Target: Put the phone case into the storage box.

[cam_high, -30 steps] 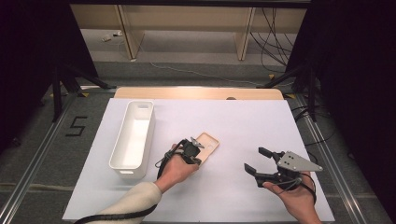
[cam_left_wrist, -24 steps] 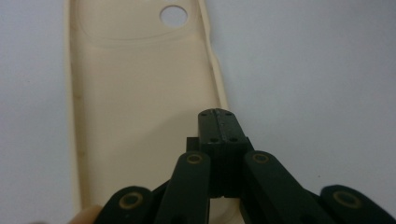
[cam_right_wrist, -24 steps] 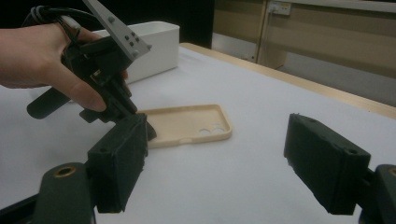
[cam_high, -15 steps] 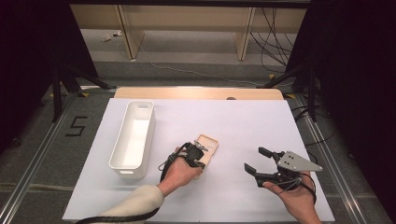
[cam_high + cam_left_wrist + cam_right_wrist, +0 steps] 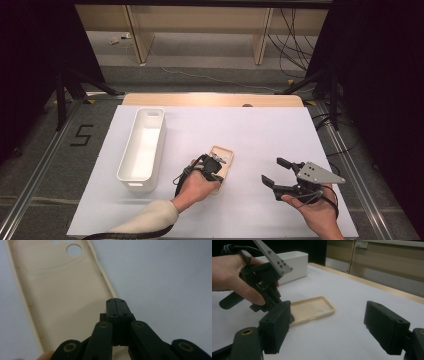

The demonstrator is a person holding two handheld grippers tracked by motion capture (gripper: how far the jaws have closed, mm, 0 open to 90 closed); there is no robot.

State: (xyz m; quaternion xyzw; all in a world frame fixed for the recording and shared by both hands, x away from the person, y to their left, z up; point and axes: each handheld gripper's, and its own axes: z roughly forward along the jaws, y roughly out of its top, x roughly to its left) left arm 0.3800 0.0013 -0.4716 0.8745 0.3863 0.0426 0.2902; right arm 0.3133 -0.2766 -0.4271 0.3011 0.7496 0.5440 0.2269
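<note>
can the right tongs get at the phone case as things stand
Probably yes. The right tongs stand open over bare table, and the camera-hole end of the phone case lies free; the left tongs are shut at its near edge.

Grey floor point(image 5: 60, 150), dark curtained sides

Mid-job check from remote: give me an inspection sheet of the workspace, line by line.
Surface: white sheet over a wooden table, flat.
Job's things: beige phone case lying open side up; white bin to its left, looks empty.
Clutter: nothing seen.
Grippers: left gripper shut, over the case's near end, contact unclear; right gripper open, held off to the right, nothing between its fingers.
Cables: one trails from the left gripper along the sleeve.
Surroundings: floor cables and stand legs beyond the table.
</note>
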